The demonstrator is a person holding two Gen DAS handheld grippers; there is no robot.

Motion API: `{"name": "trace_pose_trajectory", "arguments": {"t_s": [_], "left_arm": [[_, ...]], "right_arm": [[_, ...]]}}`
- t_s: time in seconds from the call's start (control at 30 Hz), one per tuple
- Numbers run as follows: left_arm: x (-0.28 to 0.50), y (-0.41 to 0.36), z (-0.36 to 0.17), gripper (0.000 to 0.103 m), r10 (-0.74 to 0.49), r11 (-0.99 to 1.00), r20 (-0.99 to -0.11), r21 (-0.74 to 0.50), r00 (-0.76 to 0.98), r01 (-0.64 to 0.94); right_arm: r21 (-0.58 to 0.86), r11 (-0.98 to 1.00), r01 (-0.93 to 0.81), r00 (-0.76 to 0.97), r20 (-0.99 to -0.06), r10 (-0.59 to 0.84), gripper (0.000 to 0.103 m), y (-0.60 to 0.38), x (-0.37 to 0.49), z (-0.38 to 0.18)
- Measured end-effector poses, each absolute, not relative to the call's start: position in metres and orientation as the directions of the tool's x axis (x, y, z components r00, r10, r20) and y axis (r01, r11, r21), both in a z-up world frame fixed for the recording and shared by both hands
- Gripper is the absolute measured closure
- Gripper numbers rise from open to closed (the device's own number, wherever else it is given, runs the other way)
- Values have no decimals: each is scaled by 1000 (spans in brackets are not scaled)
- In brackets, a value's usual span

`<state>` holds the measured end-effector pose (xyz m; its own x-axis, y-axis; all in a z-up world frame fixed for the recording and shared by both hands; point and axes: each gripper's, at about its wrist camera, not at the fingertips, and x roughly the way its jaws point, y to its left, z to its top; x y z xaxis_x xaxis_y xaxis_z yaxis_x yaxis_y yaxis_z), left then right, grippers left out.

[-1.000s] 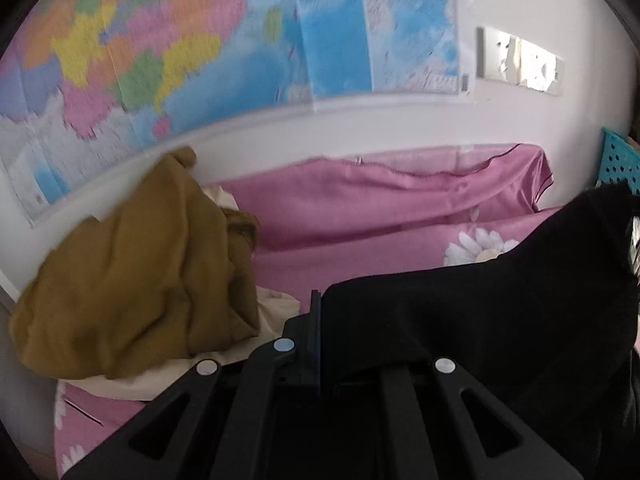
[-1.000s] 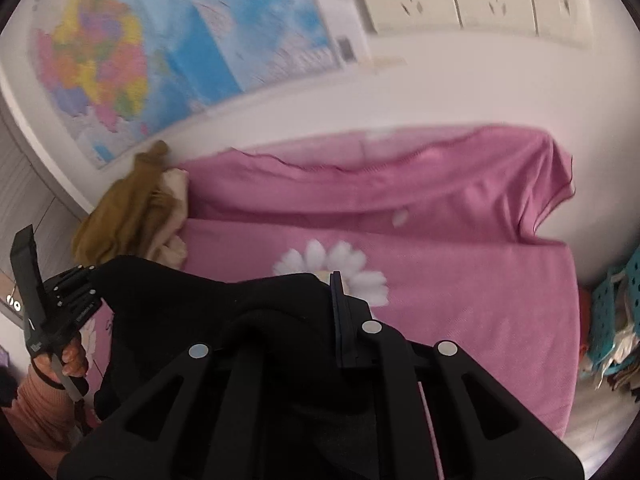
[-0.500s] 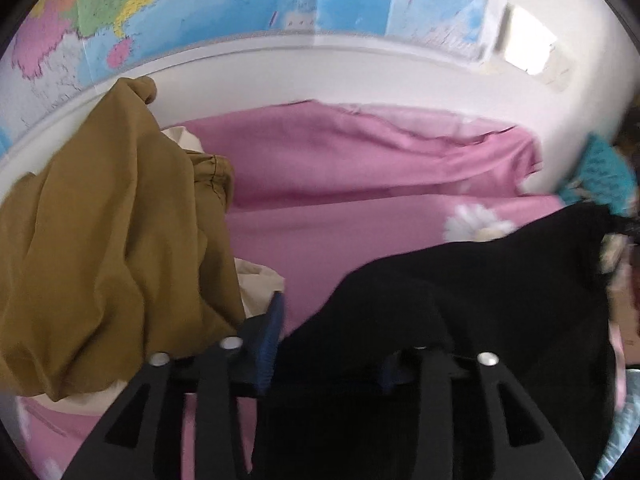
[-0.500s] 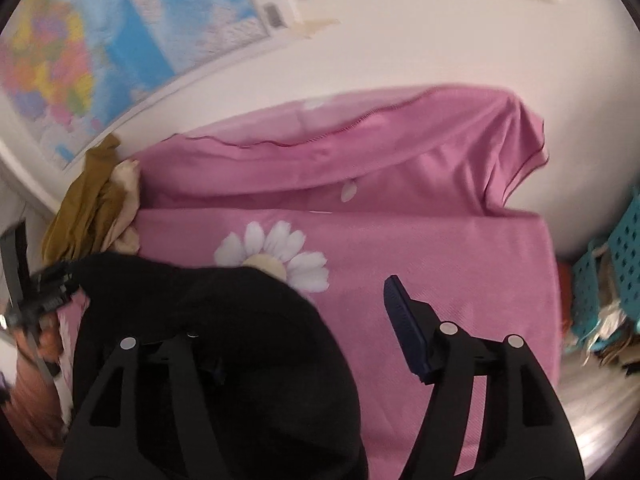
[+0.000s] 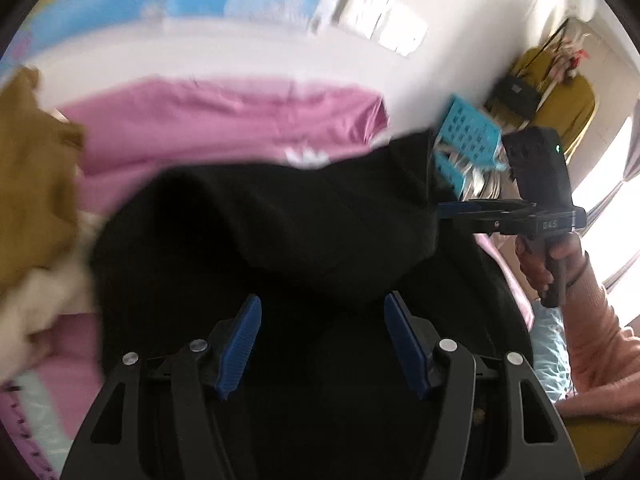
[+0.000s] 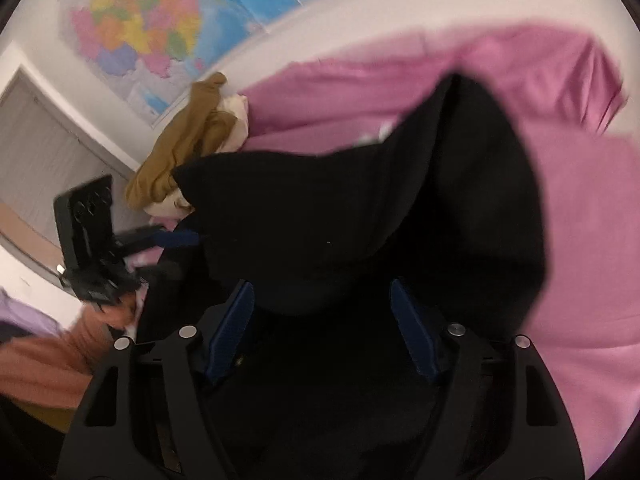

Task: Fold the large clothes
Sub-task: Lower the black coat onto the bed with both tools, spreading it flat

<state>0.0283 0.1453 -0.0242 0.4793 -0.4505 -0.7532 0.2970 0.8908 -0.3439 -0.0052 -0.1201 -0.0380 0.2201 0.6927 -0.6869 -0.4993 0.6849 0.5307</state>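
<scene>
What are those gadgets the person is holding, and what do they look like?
Each is a black plastic left gripper or right gripper with two angular fingers, silver rivets and ribbed blue pads. Seen sideways, a boxy black block sits atop a pistol handle. The person wears a salmon-pink sleeve.

- Right gripper has just spread its blue pads wide, black garment loose between them.
- Garment drapes over the pink sheet.
- Mustard clothes heaped beneath the wall map.
- Left gripper hovers at the garment's left edge.
</scene>
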Motion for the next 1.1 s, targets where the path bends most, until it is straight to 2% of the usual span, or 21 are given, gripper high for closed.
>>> {"name": "trace_pose_trajectory", "arguments": {"t_s": [0.07,0.13,0.2,0.37,0.47,0.57,0.7,0.77,0.8,0.87,0.93,1.03,1.1], "left_arm": [[47,138,-38,50,-454,890,-774,-366,441,274],[60,138,-40,63,-467,884,-775,-393,425,254],[73,142,-36,72,-471,882,-770,-408,430,236],[103,168,10,75,-514,852,-685,-477,516,214],[135,178,22,74,-493,855,-678,-492,545,163],[171,188,21,73,-429,876,-705,-477,565,71],[202,197,11,51,-269,927,-762,-371,589,-57],[212,206,2,49,-183,941,-793,-313,581,-131],[212,210,-1,47,-171,940,-799,-307,576,-147],[208,219,-5,47,-201,924,-798,-348,568,-161],[201,222,-3,47,-217,922,-791,-359,572,-146],[176,223,13,43,-213,940,-760,-330,614,-83],[154,218,21,40,-219,955,-743,-297,633,-18]], "right_arm": [[571,661,-486,193,-668,719,46,-115,5,-45],[581,644,-498,194,-649,735,66,-112,11,-41],[595,610,-524,211,-603,769,75,-110,17,-25],[593,605,-532,280,-551,786,79,-108,54,16],[606,626,-491,304,-554,775,79,-101,91,23],[618,656,-433,310,-581,752,77,-94,123,14],[656,684,-319,317,-606,729,66,-96,160,-10],[648,712,-271,337,-629,701,57,-98,168,-17],[647,718,-259,342,-633,694,49,-100,170,-17],[669,687,-284,337,-601,724,43,-109,164,-8],[656,679,-329,354,-581,733,26,-121,150,7],[600,684,-414,399,-556,729,24,-148,113,31],[516,720,-465,408,-596,691,23,-161,82,36]]}}
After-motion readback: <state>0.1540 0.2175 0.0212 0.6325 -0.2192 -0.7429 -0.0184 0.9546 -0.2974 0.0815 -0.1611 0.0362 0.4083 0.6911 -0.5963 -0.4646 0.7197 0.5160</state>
